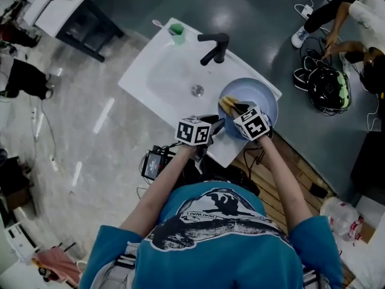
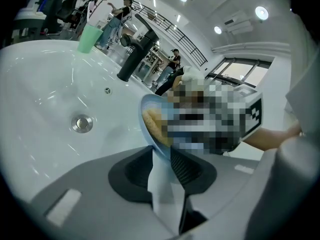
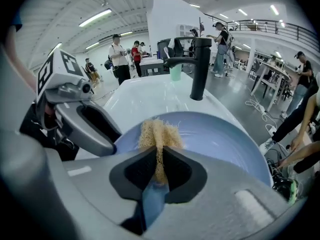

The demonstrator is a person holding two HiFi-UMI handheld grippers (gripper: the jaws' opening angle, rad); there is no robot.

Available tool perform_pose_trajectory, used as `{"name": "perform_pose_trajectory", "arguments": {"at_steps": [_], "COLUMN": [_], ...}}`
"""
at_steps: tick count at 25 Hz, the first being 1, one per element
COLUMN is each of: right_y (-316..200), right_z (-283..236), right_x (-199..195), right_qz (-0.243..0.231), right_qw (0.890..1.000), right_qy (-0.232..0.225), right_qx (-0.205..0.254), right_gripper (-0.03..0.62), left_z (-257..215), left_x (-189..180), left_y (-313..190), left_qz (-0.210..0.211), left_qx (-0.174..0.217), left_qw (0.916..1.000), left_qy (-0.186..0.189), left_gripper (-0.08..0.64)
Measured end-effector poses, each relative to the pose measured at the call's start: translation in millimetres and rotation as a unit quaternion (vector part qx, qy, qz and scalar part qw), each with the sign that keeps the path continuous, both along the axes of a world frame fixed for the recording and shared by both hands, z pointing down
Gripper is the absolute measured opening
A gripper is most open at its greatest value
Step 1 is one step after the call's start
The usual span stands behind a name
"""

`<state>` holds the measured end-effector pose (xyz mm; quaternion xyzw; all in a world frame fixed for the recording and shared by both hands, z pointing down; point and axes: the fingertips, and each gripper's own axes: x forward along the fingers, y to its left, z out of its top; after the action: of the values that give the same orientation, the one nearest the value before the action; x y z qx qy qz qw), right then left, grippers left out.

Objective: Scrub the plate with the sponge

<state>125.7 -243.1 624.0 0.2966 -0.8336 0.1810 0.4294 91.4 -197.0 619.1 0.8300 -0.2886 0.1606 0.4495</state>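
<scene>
A light blue plate (image 1: 260,95) rests tilted at the right end of the white sink (image 1: 157,77). My left gripper (image 1: 218,126) is shut on the plate's near rim, and in the left gripper view the rim (image 2: 146,107) runs straight between the jaws (image 2: 161,159). My right gripper (image 1: 236,109) is shut on a tan, fibrous sponge (image 3: 159,133), whose tip lies against the plate's face (image 3: 222,139). From the right gripper view the left gripper (image 3: 95,130) shows at the plate's left edge. Part of the sponge (image 2: 152,123) shows behind the rim.
A black faucet (image 1: 215,46) stands behind the plate, and a green cup (image 1: 177,32) sits at the sink's far corner. The drain (image 1: 197,90) lies left of the plate. People and cables are on the floor at the upper right.
</scene>
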Motion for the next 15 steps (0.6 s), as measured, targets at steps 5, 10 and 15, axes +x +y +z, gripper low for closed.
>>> {"name": "perform_pose_trajectory", "arguments": {"at_steps": [5,10,15], "right_y": [36,46,29], "right_z": [2,2,-7], "right_x": [-13,-14,7], "right_qz": [0.016,0.026,0.043], "right_qw": [0.996,0.993,0.995], "right_qy": [-0.058,-0.074,-0.071], "right_qx": [-0.068,-0.085,-0.053], "right_gripper": [0.035,0.035,0.035], "left_z": [0,1,1], "left_x": [0,1,5], "left_y": [-1,7,6], "left_qz": [0.002,0.009,0.005], "left_qx": [0.005,-0.001,-0.004], "left_qw": [1.0,1.0,0.9999], "left_qy": [-0.006,0.0,0.012], "left_gripper": [0.126,0.129,0.123]}}
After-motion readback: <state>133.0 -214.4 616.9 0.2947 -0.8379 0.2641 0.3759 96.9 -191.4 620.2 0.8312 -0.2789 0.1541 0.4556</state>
